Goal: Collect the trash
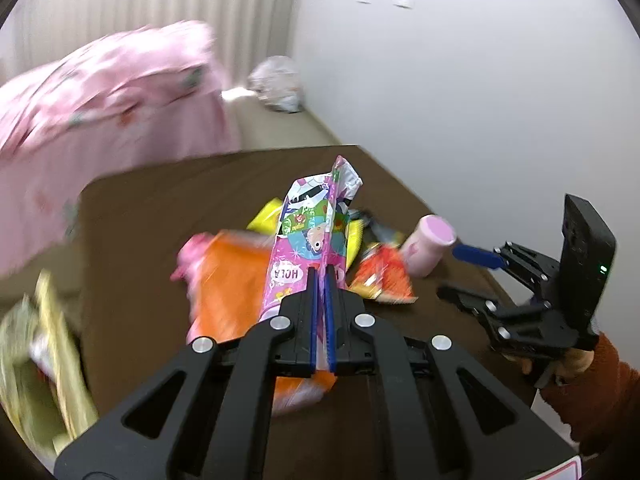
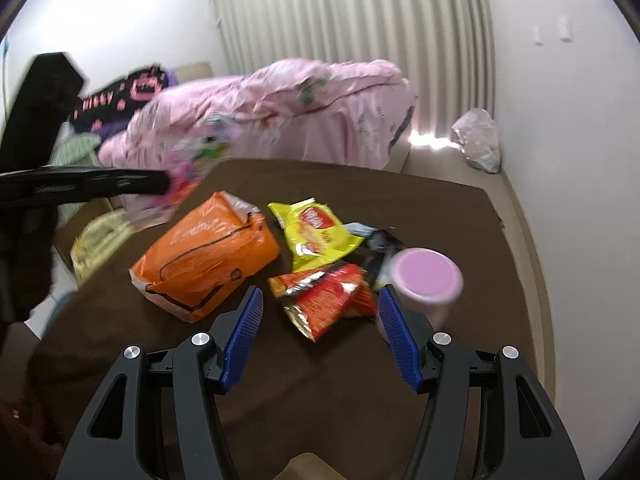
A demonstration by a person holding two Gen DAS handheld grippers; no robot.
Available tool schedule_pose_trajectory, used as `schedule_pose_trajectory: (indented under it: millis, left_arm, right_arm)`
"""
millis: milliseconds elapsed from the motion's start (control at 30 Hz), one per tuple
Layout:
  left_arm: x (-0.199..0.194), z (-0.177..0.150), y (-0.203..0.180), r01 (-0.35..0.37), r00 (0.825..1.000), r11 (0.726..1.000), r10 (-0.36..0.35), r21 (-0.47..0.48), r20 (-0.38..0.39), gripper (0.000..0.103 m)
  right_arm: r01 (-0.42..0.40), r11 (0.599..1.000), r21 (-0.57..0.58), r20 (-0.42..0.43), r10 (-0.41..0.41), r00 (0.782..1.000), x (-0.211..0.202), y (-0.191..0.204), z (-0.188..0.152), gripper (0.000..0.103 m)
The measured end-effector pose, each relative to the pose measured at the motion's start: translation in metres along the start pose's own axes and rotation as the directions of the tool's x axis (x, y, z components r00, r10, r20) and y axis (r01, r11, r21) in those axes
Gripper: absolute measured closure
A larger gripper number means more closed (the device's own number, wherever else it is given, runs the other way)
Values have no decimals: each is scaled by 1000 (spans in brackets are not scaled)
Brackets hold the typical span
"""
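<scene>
My left gripper is shut on a pink cartoon-printed wrapper and holds it above the brown table; the wrapper shows blurred in the right wrist view. On the table lie an orange bag, a yellow snack packet, a red snack packet, a dark wrapper and a pink cup. My right gripper is open and empty, low over the table, with the red packet just ahead between its fingers. It also shows in the left wrist view.
A pink duvet lies on a bed beyond the table. A greenish bag sits beside the table's left edge. A white plastic bag lies on the floor by the wall. Curtains hang behind.
</scene>
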State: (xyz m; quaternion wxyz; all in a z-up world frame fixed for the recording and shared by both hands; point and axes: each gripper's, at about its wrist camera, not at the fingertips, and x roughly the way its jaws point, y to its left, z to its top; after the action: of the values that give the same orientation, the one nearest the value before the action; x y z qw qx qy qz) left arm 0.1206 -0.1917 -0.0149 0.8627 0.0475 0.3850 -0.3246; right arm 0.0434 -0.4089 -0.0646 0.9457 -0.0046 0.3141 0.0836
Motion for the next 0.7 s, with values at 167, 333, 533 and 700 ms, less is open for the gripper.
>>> schedule_pose_trajectory:
  millis: [167, 333, 533, 700]
  left_arm:
    - [-16, -40, 28, -57, 998, 983, 56, -173, -13, 100]
    - [-24, -78, 32, -74, 997, 965, 68, -252, -31, 100]
    - [-11, -92, 37, -48, 998, 955, 31, -294, -60, 100]
    - [-11, -90, 35, -9, 1000, 955, 2, -297, -23, 80]
  right_arm:
    - [83, 989, -120, -51, -89, 995, 49, 26, 18, 53]
    - [65, 995, -82, -136, -76, 988, 81, 22, 21, 57]
    - [-35, 998, -44, -202, 26, 979, 66, 28, -11, 57]
    - [-5, 998, -65, -155, -6, 988, 26, 30, -33, 57]
